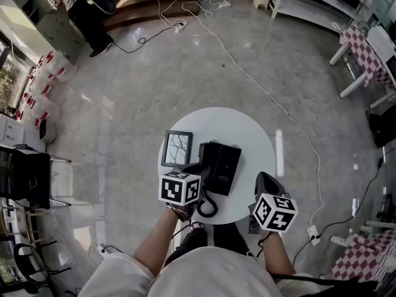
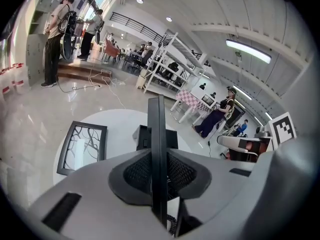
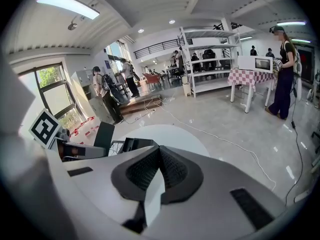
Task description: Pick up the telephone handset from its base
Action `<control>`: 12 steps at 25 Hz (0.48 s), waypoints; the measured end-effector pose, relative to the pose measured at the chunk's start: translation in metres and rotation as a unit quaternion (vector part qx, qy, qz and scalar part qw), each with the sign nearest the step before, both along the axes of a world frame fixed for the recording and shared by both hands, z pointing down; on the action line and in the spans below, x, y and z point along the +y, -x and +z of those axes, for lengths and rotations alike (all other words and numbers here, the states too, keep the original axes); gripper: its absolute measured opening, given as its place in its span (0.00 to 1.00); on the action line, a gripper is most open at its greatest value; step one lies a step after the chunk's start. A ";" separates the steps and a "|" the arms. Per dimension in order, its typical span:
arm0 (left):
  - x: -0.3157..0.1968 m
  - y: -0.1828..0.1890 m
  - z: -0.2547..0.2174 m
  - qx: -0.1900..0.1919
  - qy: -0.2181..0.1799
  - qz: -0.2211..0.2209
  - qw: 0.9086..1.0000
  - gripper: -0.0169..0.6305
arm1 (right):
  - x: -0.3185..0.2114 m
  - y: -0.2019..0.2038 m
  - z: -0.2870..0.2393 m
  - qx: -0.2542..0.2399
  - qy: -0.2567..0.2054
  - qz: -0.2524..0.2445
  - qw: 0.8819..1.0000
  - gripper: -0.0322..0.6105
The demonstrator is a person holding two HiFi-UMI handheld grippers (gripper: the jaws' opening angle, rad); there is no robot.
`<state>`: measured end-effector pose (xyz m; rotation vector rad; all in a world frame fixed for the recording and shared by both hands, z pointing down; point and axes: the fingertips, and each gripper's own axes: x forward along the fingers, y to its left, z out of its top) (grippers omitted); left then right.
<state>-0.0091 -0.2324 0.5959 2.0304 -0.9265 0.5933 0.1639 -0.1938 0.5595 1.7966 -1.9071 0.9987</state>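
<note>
Left claw [image 2: 159, 156] clamped on handset [image 2: 156, 126]; right claw [image 3: 159, 153] closed, empty, at table [image 1: 247, 132] edge.

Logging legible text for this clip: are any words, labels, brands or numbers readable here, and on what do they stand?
No text can be read in any view.
On the telephone base: faint pale marks, too small to read.
On the white containers by the wall: red marks, too small to read.
On the marker cubes: black-and-white square patterns, no letters.
</note>
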 end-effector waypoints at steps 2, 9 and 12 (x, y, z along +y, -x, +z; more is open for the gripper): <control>-0.002 0.002 -0.011 0.003 -0.012 -0.003 1.000 0.16 | -0.002 0.002 -0.007 0.001 -0.010 0.001 1.000 0.09; 0.010 0.013 -0.047 0.013 -0.043 -0.016 0.999 0.16 | 0.011 0.010 -0.031 0.001 -0.030 0.009 1.000 0.09; 0.015 0.017 -0.063 0.020 -0.063 -0.018 0.998 0.16 | 0.015 0.012 -0.039 0.005 -0.040 0.012 0.999 0.09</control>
